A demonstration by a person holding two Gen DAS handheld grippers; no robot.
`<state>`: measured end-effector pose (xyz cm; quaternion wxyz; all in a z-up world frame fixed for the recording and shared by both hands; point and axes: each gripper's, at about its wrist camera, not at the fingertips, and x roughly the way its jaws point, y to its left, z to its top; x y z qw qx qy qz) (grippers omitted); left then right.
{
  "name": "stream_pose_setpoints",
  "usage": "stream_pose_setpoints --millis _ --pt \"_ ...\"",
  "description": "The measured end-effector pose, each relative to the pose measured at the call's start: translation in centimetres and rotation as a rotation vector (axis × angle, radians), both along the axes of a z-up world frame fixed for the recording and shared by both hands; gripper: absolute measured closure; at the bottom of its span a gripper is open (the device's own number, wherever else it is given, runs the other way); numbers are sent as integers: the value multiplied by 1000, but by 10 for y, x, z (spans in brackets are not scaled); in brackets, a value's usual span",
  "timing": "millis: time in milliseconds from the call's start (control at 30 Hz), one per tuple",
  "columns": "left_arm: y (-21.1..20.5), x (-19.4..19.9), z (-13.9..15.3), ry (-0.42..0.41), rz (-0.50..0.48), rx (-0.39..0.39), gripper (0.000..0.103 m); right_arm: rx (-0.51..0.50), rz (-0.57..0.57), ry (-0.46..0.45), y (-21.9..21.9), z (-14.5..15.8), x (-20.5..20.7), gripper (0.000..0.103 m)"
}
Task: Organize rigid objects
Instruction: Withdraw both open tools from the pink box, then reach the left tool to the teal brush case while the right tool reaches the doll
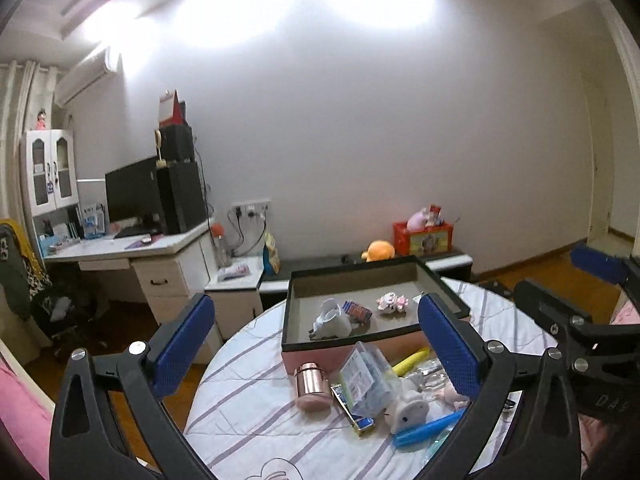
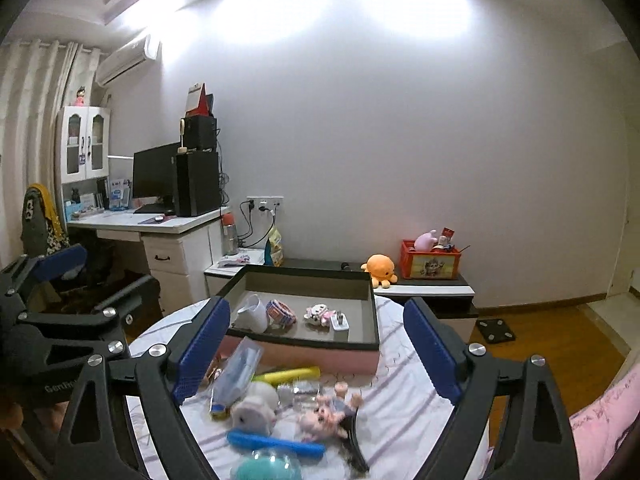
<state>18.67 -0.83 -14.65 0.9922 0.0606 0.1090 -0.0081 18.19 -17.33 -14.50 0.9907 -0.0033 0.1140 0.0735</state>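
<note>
Both tongs, left (image 1: 316, 344) and right (image 2: 316, 354), gape wide, empty; between picks. Next: grab a table (image 1: 248, 412) item near the tray (image 1: 360, 272).

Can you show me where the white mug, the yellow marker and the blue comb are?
white mug (image 1: 331, 320), left wrist view, on its side wall.
yellow marker (image 2: 290, 374), right wrist view, mid barrel.
blue comb (image 2: 276, 443), right wrist view, middle of its spine.

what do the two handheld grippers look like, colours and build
Both match: the left gripper and right gripper have black plastic linkage arms with triangular cut-outs, silver round pivot bolts and blue dimpled pads on the fingers. Pale lettering marks each body. No cables or sleeves are visible.
</note>
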Motion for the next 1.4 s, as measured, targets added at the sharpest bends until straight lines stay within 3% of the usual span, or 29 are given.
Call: stream_pose_setpoints --millis 300,567,733,867,1000,1167,1400 --pt "-2 -23 -7 -33 -35 -56 0 4 -31 -29 -9 -4 -31 13" --pt "-2 -31 -13 -58 -33 -34 0 -21 -52 -40 -4 -8 -41 13" --pt "-2 -28 -22 -24 -37 -27 0 -29 -51 -16 -2 -14 -41 13" --pt "-4 -18 -38 50 -60 -28 0 -29 -43 25 -2 -25 -37 13" --pt "-2 -6 -61 165 -116 -83 0 -26 -45 85 -6 -41 -32 13" --pt "1 8 -93 278 -116 -121 0 -22 -65 192 -13 -72 -20 13" --pt "-39 16 -119 385 -215 -106 0 16 -185 291 -52 -96 -11 13"
